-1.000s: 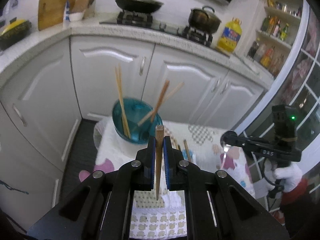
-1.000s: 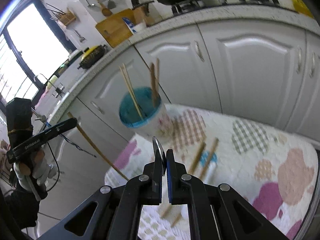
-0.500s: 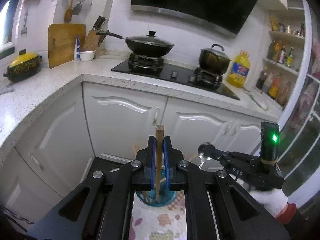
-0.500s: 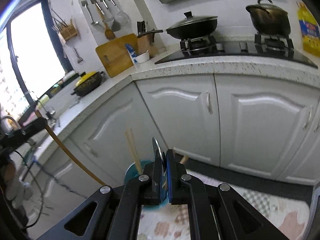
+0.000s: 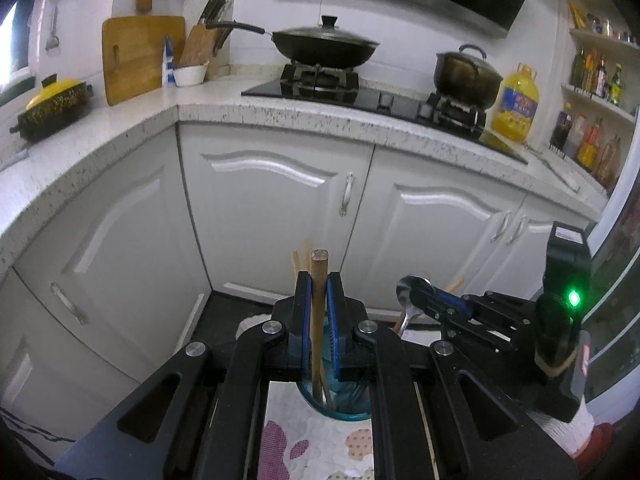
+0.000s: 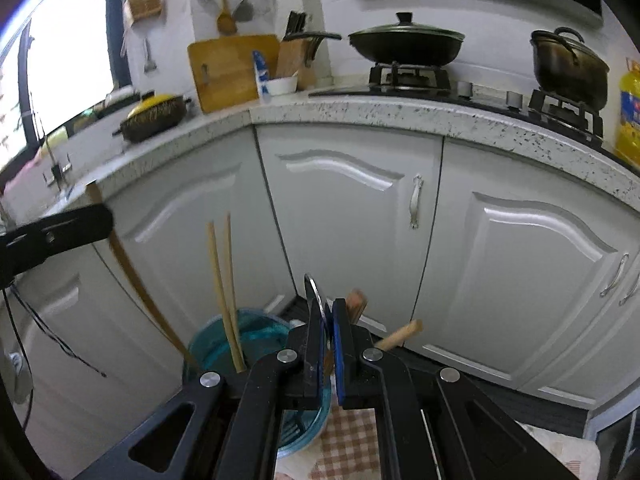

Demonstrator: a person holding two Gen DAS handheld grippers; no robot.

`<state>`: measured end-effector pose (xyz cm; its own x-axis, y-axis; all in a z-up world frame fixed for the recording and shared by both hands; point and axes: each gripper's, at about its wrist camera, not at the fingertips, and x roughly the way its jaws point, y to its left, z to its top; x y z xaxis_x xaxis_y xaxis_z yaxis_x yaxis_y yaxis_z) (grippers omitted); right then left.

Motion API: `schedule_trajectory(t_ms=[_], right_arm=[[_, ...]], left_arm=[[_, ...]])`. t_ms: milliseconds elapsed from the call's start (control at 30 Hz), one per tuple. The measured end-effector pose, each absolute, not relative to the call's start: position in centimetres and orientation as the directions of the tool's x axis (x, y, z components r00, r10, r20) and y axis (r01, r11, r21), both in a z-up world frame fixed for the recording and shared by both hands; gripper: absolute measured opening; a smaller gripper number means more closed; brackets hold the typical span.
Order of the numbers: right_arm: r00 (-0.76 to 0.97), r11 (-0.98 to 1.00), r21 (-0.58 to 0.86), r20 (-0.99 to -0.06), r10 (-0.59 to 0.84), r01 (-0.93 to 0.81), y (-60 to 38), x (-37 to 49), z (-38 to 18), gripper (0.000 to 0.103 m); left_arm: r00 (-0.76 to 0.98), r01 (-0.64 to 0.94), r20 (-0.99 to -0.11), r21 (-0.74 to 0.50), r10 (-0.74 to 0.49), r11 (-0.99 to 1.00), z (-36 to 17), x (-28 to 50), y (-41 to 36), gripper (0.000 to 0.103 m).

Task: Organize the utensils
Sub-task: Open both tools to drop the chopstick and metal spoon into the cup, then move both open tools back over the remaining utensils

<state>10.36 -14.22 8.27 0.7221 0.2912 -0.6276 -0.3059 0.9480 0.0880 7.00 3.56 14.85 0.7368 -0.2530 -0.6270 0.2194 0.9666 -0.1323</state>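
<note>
My left gripper [image 5: 319, 280] is shut on a brown wooden chopstick [image 5: 319, 296]; its lower end reaches into the blue glass cup [image 5: 344, 404] just below the jaws. My right gripper [image 6: 328, 308] is shut on a metal spoon [image 6: 314, 292], held edge-on over the same cup [image 6: 256, 340]. In the left wrist view the right gripper [image 5: 416, 296] holds the spoon bowl [image 5: 412, 290] just right of the cup. Pale chopsticks [image 6: 224, 280] and wooden sticks [image 6: 396, 336] stand in the cup. The left gripper shows in the right wrist view [image 6: 106, 220] with its chopstick [image 6: 144, 296] slanting into the cup.
The cup stands on a small table under a patterned cloth [image 5: 312, 444]. White cabinet doors [image 5: 280, 208] lie close behind. The counter above holds a wok [image 5: 328, 46], a pot [image 5: 466, 76], an oil jug [image 5: 516, 100] and a cutting board [image 5: 136, 56].
Both grippers came in over the blue cup and tilted up toward the cabinets. The left chopstick's tip now sits in the cup. The spoon has moved close beside it.
</note>
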Motion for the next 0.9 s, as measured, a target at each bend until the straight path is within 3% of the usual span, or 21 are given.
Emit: schedule_trajectory(t_ms=[500,733,800,900], right_arm=[[0.594,0.932,0.168,-0.731,0.337,-0.322,-14.7,8.2,4.4,0.005],[0.578,0.928,0.184,-0.738,0.349,-0.325,-15.4,7.5,4.9,0.025],[0.580,0.926,0.193,-0.732,0.356,-0.324,-15.7,7.1,5.2,0.027],[0.580,0.925,0.198,-0.731,0.359,-0.324,-16.0,6.6,5.7,0.027]], left_arm=[[0.704,0.168,-0.673,-0.154,-0.228,0.974,12.0,6.9,3.6,0.006],[0.694,0.152,-0.683,-0.171,-0.229,0.973,12.0,6.5,4.1,0.009],[0.697,0.153,-0.681,-0.169,-0.228,0.974,12.1,6.2,4.1,0.018],[0.699,0.153,-0.679,-0.164,-0.224,0.975,12.3,5.7,4.2,0.019]])
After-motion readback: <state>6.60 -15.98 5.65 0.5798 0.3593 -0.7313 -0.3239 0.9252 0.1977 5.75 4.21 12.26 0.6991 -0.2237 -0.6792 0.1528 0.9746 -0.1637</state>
